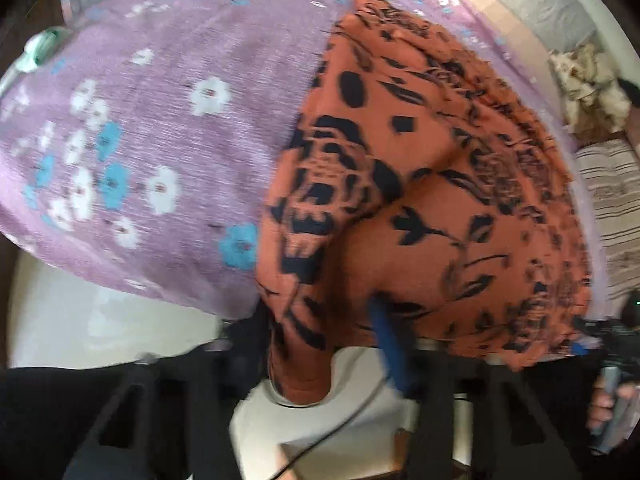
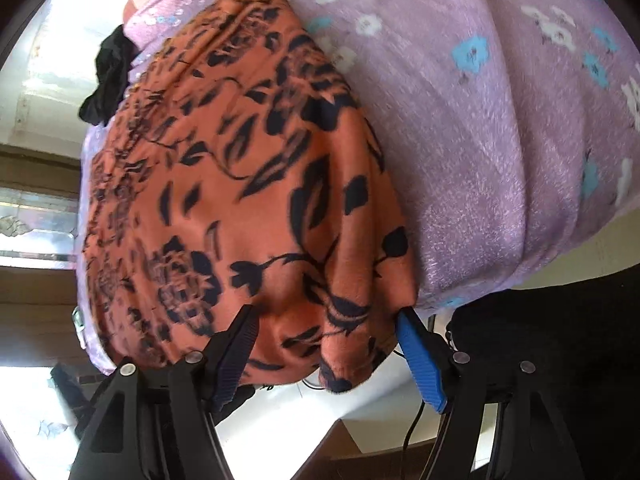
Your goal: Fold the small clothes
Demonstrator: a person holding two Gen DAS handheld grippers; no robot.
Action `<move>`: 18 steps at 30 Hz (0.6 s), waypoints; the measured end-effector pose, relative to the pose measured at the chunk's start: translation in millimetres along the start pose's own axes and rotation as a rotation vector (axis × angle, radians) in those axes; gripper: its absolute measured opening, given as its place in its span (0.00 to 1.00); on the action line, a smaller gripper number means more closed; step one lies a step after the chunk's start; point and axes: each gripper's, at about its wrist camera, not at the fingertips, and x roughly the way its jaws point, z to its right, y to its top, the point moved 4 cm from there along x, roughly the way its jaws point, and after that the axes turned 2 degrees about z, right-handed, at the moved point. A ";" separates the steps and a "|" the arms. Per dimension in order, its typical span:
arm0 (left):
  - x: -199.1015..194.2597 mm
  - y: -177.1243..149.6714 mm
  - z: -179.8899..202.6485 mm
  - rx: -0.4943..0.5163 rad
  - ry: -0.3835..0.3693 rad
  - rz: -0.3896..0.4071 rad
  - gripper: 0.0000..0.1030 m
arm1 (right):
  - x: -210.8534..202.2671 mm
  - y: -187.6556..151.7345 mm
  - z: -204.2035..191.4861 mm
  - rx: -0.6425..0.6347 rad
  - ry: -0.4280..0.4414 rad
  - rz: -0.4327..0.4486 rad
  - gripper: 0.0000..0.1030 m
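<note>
Now the orange cloth (image 2: 240, 184) with dark flowers lies on a lilac flowered sheet (image 2: 500, 140), its near edge hanging over, where the right tongs (image 2: 326, 340) stand wide astride a bulge of it while the left tongs (image 1: 336, 344) are half closed with cloth bunched between them.

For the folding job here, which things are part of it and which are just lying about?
Part of the job:
- orange garment
- left gripper, fingers around its hem
- right gripper, fingers open around its edge

Lying about:
- purple sheet underneath
- black cloth
- striped fabric
</note>
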 end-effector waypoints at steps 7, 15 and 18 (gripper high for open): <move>-10.6 -2.9 14.4 0.024 -0.010 0.022 0.06 | -11.6 -6.4 6.7 -0.025 0.026 -0.009 0.26; -63.6 4.6 42.1 0.188 -0.094 0.086 0.06 | -63.0 -9.1 -15.5 -0.115 0.114 0.053 0.07; -75.2 9.3 39.7 0.178 -0.128 0.094 0.06 | -74.0 -1.3 -29.0 -0.111 0.223 0.077 0.07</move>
